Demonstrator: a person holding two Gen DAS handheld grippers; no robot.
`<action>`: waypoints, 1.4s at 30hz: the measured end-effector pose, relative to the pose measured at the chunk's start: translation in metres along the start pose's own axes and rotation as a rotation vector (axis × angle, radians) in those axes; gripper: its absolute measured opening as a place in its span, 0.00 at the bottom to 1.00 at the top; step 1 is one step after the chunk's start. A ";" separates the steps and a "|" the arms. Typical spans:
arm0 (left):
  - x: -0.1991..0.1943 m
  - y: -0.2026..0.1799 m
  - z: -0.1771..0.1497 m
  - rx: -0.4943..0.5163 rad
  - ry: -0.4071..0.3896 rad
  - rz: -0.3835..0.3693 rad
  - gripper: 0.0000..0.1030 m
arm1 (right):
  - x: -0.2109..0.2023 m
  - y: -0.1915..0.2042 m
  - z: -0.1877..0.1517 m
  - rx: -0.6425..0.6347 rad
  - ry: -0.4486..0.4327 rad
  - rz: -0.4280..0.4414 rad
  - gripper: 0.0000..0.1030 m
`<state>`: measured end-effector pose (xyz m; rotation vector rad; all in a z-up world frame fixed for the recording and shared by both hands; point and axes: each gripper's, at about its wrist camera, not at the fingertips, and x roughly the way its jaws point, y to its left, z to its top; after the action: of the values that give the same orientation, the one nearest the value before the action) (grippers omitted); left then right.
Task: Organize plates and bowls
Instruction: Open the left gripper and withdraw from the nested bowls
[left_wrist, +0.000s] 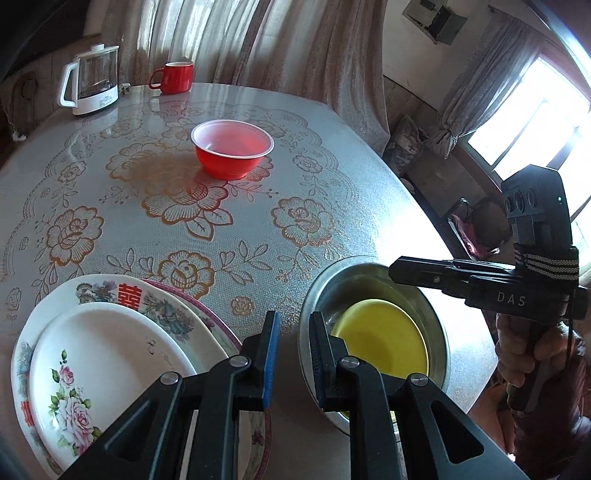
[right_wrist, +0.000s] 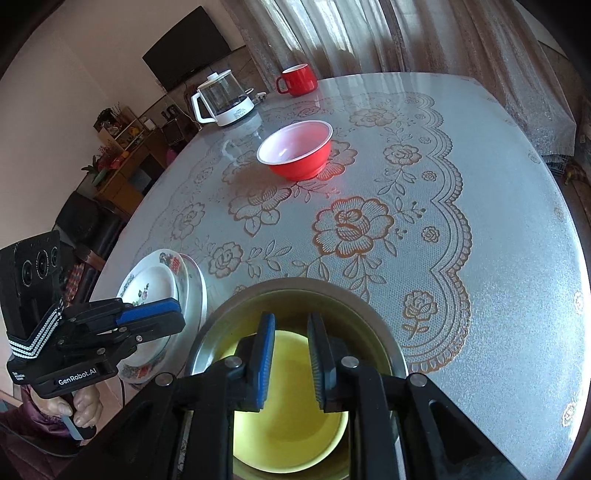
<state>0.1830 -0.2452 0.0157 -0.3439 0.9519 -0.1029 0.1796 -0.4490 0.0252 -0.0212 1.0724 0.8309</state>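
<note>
Plates (left_wrist: 110, 354) are stacked at the near left edge of the table (left_wrist: 332, 206), face up, with the small rose one on top, and the yellow bowl (right_wrist: 291, 424) sits nested mouth-up in the metal bowl (right_wrist: 369, 295) just beside them. Still out is the red bowl (right_wrist: 295, 151), upright mid-table, well apart from both stacks; it's round, so no long axis, and it probably nests into the yellow one next. Left gripper (left_wrist: 291, 354) and right gripper (right_wrist: 291, 363) both have jaws nearly together, gripping nothing
</note>
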 end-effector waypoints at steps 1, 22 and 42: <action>0.001 0.002 0.001 -0.008 0.000 0.012 0.15 | 0.003 -0.001 0.003 0.006 0.002 0.008 0.17; 0.018 0.016 0.006 -0.063 0.035 0.006 0.15 | -0.006 -0.066 -0.005 0.170 -0.016 -0.089 0.28; 0.016 0.022 0.031 -0.108 -0.003 0.037 0.15 | 0.017 -0.043 0.016 0.091 0.013 -0.032 0.28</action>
<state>0.2160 -0.2204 0.0123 -0.4251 0.9623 -0.0173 0.2220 -0.4624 0.0044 0.0330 1.1192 0.7534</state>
